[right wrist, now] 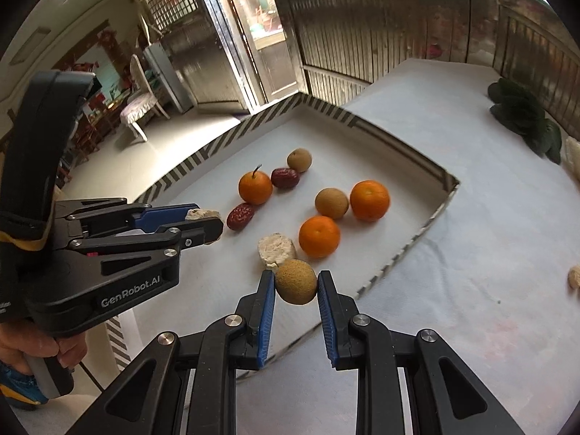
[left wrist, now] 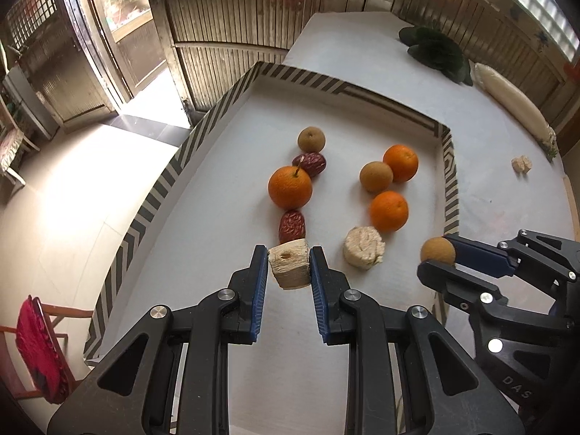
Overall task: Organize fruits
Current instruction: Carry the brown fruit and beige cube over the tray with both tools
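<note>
While the left gripper (left wrist: 289,261) clamps a pale cut chunk (left wrist: 290,264) above the striped tray's (left wrist: 156,190) near end, the right gripper (right wrist: 296,284) pinches a brown round fruit (right wrist: 295,281) over the tray's near right edge.

Left tool (left wrist: 289,266) clamps a pale, cut chunk (left wrist: 290,267) between its blue pads, just above the striped-rim tray (left wrist: 348,88). Over on the right, the right tool (left wrist: 437,253) pinches a small brown round fruit (left wrist: 437,251) at the tray's edge. Inside lie three oranges (left wrist: 290,187), two red dates (left wrist: 292,225) and another pale piece (left wrist: 363,247).
</note>
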